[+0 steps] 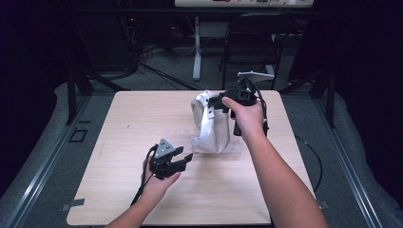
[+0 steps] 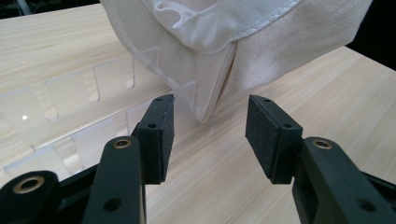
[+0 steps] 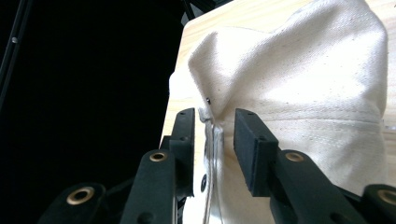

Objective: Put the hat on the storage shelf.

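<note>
A cream canvas bag (image 1: 211, 128) stands upright on a clear acrylic slotted plate (image 2: 70, 102) at the middle right of the wooden table (image 1: 119, 123). My right gripper (image 1: 214, 102) reaches the bag's upper rim from the right. In the right gripper view the rim's seam (image 3: 212, 135) lies between the jaws of that gripper (image 3: 215, 140), close to the left pad, with a gap to the right pad, so they stand open. My left gripper (image 1: 183, 154) is open near the bag's lower left corner. Nothing lies between its pads (image 2: 210, 135), and the bag's bottom corner (image 2: 205, 109) sits just beyond them.
A dark chair (image 1: 252, 42) and a white table leg (image 1: 197, 47) stand beyond the far edge. Cables trail over the floor behind. The table's right edge runs close to the bag in the right gripper view.
</note>
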A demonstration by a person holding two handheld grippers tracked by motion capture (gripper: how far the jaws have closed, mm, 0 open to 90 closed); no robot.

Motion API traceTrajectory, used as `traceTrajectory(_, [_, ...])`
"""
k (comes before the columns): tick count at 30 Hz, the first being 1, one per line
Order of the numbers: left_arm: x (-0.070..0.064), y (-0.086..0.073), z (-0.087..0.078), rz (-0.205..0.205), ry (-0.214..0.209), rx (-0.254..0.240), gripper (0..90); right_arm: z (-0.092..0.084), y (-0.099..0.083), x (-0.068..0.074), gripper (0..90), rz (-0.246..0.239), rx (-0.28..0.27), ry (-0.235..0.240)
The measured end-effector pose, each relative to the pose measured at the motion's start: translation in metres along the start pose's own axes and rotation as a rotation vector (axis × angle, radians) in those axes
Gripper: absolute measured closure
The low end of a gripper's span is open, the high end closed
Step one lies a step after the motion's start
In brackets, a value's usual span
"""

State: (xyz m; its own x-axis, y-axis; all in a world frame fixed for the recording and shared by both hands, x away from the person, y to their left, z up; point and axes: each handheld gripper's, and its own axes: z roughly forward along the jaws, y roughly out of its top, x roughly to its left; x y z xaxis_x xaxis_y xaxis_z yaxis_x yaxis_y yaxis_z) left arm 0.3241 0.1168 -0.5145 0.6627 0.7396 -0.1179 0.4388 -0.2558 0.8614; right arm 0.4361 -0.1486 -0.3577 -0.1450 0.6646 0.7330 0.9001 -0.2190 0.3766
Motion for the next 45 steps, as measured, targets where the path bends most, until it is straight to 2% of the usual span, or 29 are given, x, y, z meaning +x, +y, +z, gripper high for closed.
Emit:
traceTrajectory(8, [0.007, -0.01, -0.015, -0.005, 0.009, 0.015, 50.5, -0.016, -0.004, 0.0, 57.1, -0.09, -0.064, -0.03])
traceTrajectory(13, [0.014, -0.019, -0.028, -0.024, 0.016, 0.012, 49.3, -0.028, -0.009, 0.0, 51.4, -0.116, -0.082, -0.04])
traceTrajectory(16, [0.02, -0.026, -0.034, -0.034, 0.024, 0.01, 48.5, -0.034, -0.013, -0.001, 50.1, -0.142, -0.08, -0.047])
traceTrajectory(18, [0.025, -0.031, -0.037, -0.024, 0.037, 0.011, 47.6, -0.037, -0.015, -0.002, 49.1, -0.15, -0.085, -0.048])
traceTrajectory(21, [0.035, -0.036, -0.04, -0.055, 0.043, 0.01, 47.4, -0.041, -0.022, -0.003, 48.6, -0.175, -0.067, -0.053])
traceTrajectory(24, [0.043, -0.039, -0.041, -0.068, 0.058, 0.01, 47.3, -0.043, -0.028, -0.003, 47.4, -0.189, -0.067, -0.055])
traceTrajectory(31, [0.047, -0.044, -0.04, -0.073, 0.074, 0.023, 47.3, -0.052, -0.046, -0.005, 47.0, -0.257, -0.063, -0.078])
traceTrajectory(37, [0.045, -0.044, -0.04, -0.055, 0.071, 0.021, 47.3, -0.061, -0.052, -0.006, 46.8, -0.275, -0.072, -0.054])
traceTrajectory(39, [0.045, -0.044, -0.04, -0.059, 0.069, 0.021, 47.3, -0.063, -0.055, -0.006, 47.3, -0.284, -0.085, -0.042])
traceTrajectory(41, [0.044, -0.044, -0.04, -0.059, 0.068, 0.022, 47.3, -0.065, -0.059, -0.006, 47.4, -0.289, -0.075, -0.018])
traceTrajectory(45, [0.044, -0.045, -0.04, -0.061, 0.066, 0.02, 47.3, -0.067, -0.065, -0.006, 46.5, -0.303, -0.084, -0.01])
